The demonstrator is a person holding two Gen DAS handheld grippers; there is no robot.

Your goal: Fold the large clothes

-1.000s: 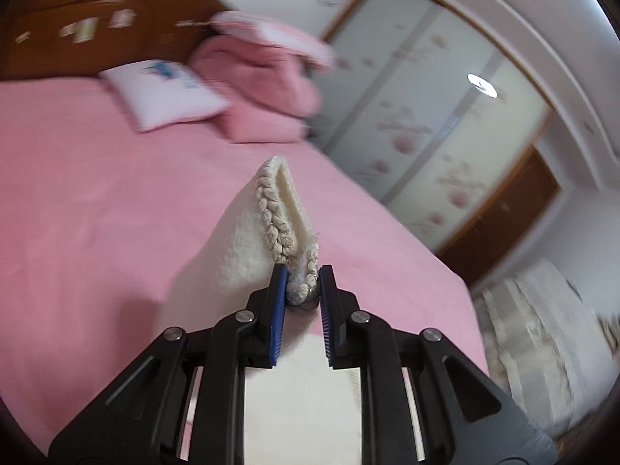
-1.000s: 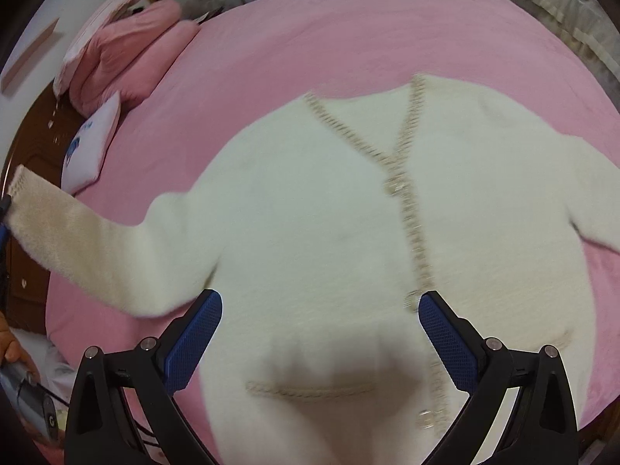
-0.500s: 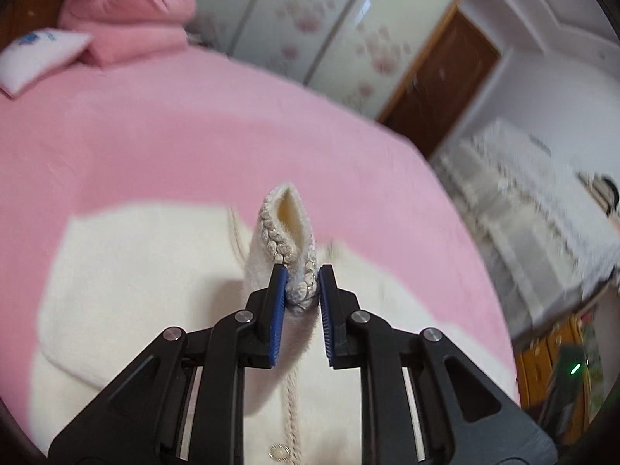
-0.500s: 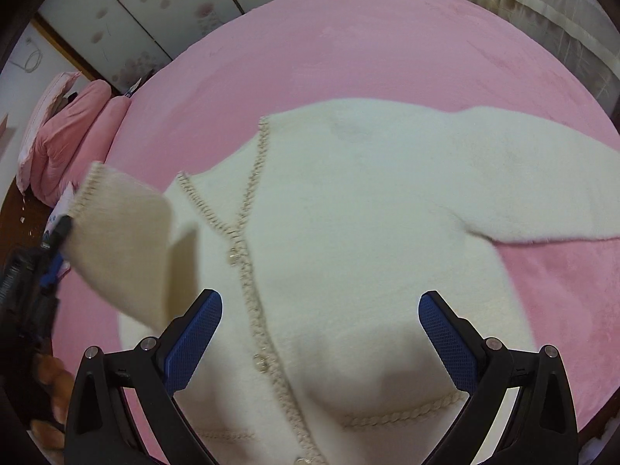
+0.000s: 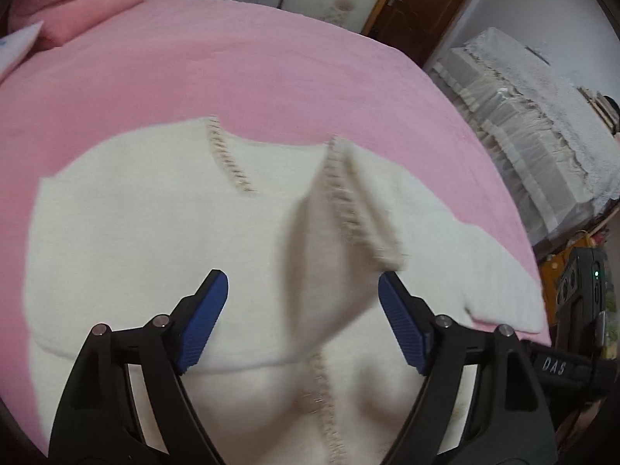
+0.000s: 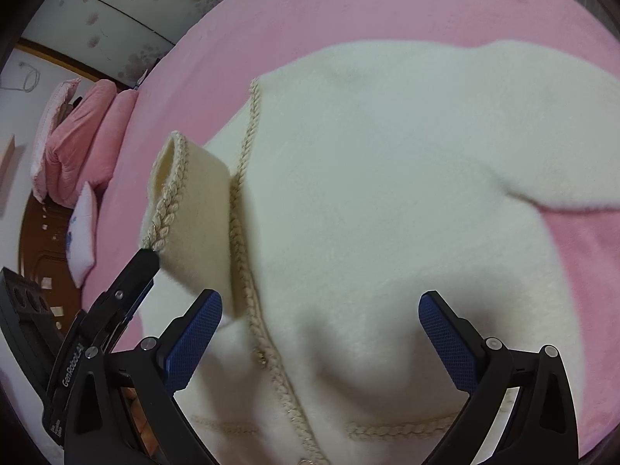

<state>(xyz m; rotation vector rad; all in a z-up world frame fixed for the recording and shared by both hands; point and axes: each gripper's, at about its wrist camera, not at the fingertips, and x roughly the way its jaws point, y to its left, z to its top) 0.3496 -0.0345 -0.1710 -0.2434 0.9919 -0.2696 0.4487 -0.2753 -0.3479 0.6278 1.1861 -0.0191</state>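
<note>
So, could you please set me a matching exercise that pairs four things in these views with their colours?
Things:
1. cardigan
2. bedspread
3. tong pads
4. door

Colours:
a. brown
b. blue
c. cream
d. pink

Pairs: 1-c, 2-d, 3-b, 4-a

pink bed (image 6: 387,4) | cream cardigan (image 6: 387,193) spread flat | pillows (image 6: 83,143) at headboard
</note>
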